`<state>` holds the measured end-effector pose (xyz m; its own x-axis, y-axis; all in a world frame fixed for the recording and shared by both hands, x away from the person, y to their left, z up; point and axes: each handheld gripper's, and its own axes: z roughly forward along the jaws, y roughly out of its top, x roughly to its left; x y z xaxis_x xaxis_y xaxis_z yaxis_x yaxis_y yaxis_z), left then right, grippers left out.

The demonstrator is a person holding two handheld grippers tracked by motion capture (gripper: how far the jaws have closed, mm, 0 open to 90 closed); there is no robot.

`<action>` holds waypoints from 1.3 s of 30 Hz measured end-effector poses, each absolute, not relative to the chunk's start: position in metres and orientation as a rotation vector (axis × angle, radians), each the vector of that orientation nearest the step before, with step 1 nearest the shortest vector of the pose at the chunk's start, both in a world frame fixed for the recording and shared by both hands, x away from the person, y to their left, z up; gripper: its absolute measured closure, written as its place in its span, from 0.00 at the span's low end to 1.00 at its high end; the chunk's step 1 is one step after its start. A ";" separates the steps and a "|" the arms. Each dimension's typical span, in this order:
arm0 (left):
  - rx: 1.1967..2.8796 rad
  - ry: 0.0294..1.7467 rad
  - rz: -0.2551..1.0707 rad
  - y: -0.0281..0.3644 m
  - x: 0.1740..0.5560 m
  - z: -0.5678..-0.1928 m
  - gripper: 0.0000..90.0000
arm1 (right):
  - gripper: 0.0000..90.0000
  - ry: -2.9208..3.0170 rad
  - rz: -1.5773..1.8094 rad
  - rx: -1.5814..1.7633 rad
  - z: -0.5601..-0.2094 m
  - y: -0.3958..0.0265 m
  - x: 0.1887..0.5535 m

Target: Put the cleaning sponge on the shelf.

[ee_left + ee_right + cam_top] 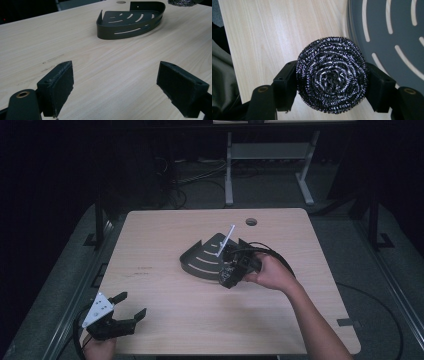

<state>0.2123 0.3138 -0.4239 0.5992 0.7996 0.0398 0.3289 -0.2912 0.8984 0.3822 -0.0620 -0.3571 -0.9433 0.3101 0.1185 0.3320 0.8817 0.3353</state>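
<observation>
A round steel-wool scourer (331,77) sits between the black pads of my right gripper (332,78), which is shut on it. The scourer hangs over the wooden table, just beside the rim of a dark slotted corner basket (392,32). From above, the basket (202,261) lies mid-table, and a hand holds the right gripper (228,279) at its right edge. My left gripper (131,304) rests at the table's front left corner, open, with nothing between its pads (60,85). In the left gripper view the basket (130,25) lies far ahead, with the scourer (182,2) at the top edge.
The light wooden table (165,235) has a round cable hole (251,222) near its far edge. A black cable (280,257) loops behind the right hand. Beyond the table stands a white desk frame (230,175) on dark floor.
</observation>
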 end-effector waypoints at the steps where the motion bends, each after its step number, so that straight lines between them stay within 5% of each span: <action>1: 1.872 0.908 0.619 0.314 0.212 -0.424 0.15 | 0.37 -2.988 -0.549 -0.510 -0.357 -0.062 0.382; 39: 1.869 0.916 0.615 0.317 0.213 -0.425 0.15 | 0.37 -2.961 -0.476 -0.641 -0.352 -0.035 0.454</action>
